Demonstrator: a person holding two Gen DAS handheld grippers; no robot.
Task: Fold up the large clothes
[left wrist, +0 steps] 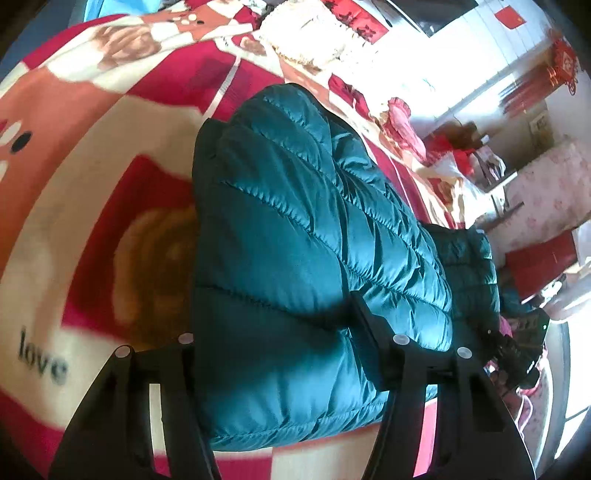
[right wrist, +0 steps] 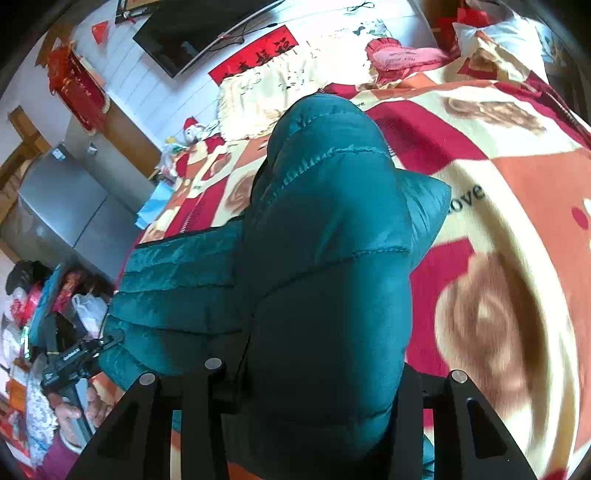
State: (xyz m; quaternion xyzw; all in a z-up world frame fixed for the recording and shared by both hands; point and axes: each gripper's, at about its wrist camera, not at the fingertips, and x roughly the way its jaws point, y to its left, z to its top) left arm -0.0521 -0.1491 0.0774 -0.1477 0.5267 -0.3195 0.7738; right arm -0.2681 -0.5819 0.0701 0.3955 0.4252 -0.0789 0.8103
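Observation:
A teal quilted down jacket [left wrist: 295, 229] lies folded on a bed with a red, orange and cream blanket [left wrist: 92, 177]. My left gripper [left wrist: 280, 354] is shut on a thick fold of the jacket, which bulges between its black fingers [left wrist: 373, 332]. In the right wrist view the same jacket [right wrist: 325, 229] fills the middle, and my right gripper [right wrist: 314, 384] is shut on another thick fold of it. The other gripper [right wrist: 74, 362] and the person's hand show at the lower left, at the jacket's far edge.
The blanket [right wrist: 498, 221] bears bear prints and the word "love". Cream and red pillows [right wrist: 266, 85] lie at the bed's head. A wall TV [right wrist: 199, 29], a grey cabinet [right wrist: 70, 206] and cluttered bags [right wrist: 33, 295] stand beside the bed.

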